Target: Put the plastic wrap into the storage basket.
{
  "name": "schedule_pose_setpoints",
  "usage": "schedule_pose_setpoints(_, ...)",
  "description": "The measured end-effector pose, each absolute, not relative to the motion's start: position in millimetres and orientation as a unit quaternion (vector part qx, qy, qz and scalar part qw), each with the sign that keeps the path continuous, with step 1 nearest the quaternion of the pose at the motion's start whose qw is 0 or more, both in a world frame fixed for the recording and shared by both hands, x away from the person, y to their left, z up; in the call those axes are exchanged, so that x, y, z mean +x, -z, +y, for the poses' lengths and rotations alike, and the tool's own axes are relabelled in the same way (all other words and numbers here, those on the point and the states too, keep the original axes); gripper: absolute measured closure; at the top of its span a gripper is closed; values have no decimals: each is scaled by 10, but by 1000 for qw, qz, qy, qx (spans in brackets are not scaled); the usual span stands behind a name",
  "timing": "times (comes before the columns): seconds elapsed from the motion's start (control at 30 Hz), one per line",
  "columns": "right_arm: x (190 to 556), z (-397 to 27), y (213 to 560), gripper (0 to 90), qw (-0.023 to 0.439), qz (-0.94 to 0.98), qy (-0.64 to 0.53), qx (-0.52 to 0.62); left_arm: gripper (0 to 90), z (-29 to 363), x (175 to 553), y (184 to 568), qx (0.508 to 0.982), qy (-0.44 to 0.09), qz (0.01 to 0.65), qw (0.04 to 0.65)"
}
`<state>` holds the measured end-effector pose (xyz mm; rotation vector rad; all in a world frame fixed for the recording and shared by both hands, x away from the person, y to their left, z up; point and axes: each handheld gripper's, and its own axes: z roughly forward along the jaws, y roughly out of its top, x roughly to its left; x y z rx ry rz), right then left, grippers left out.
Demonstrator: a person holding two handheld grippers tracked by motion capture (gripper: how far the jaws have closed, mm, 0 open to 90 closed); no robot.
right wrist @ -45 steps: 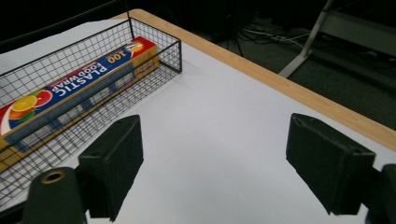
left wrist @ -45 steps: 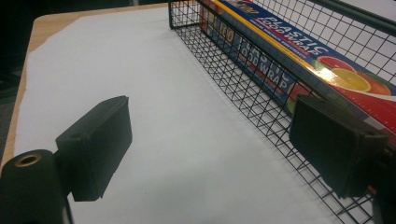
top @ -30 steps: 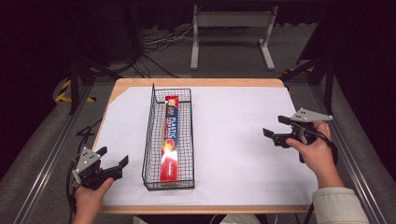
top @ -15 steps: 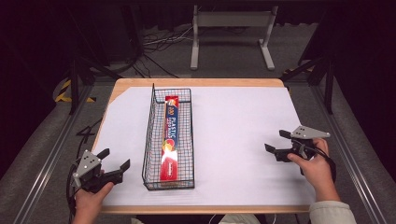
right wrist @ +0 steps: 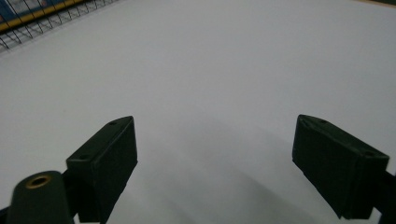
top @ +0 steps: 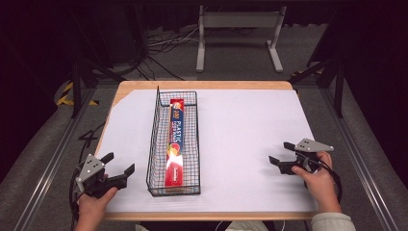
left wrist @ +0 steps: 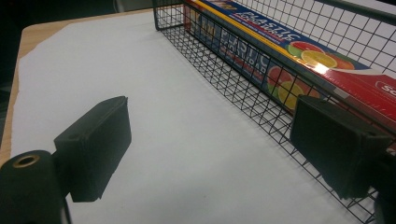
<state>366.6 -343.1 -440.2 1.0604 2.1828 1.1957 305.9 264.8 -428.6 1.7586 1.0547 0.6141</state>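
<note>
A black wire basket stands left of centre on the white sheet, lengthways away from me. A long red and blue box of plastic wrap lies flat inside it. My left gripper rests open at the near left corner, just left of the basket's near end. In the left gripper view the gripper has bare sheet between its jaws, with the basket wall and the box beside the right jaw. My right gripper sits low at the near right. Its jaws have just been opening, and the gripper has nothing between them.
The white sheet covers a wooden table with dark floor and rails on both sides. A grey metal stand and loose cables lie on the floor beyond the far edge. The basket's corner shows far off in the right gripper view.
My right hand has come down and back toward the near edge, ending low over the sheet. The left hand, basket and box have stayed put.
</note>
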Motion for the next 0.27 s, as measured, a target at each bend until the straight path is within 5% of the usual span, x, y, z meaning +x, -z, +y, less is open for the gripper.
schedule_pose_setpoints(0.27,3623,-3432,4368,150,224,781,-441,381,134,2657,3063,4285,716,-252,436,483)
